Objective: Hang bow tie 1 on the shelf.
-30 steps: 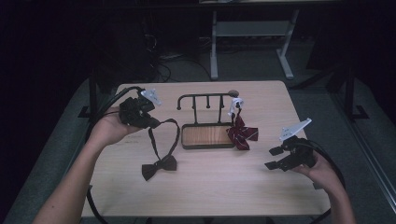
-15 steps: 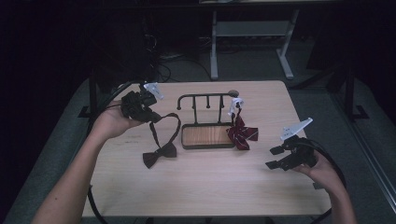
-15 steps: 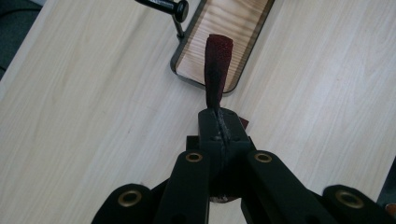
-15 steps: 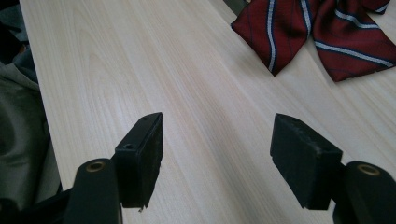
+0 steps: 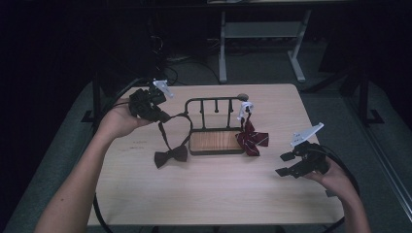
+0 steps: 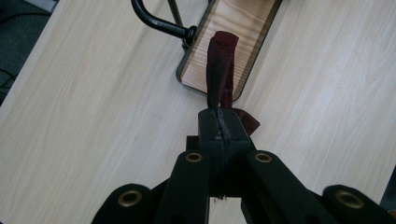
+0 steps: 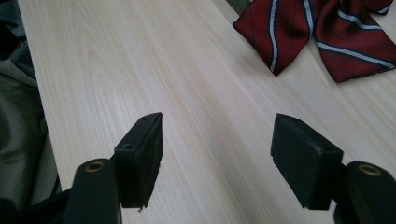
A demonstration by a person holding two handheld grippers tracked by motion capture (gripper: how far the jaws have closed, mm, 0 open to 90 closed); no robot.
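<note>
A dark maroon bow tie point(image 5: 171, 156) hangs by its strap point(image 6: 221, 65) from my left gripper point(image 5: 164, 116), which is shut on the strap at the table's back left. The bow end touches the table in front of a black metal rack point(image 5: 216, 103) with a wooden base point(image 5: 214, 141). A red striped bow tie point(image 5: 251, 138) hangs at the rack's right end and spreads onto the table point(image 7: 322, 35). My right gripper point(image 5: 285, 164) rests low at the table's right, its jaws open with nothing between them point(image 7: 217, 156).
The light wooden table point(image 5: 209, 194) stands in a dark room. A white desk frame point(image 5: 262, 34) is on the floor behind it. Cables trail from both grippers over the table's edges.
My left gripper has moved right and back toward the rack, lifting the strap. The dark bow has slid right along the table toward the rack's base. The right hand has stayed put.
</note>
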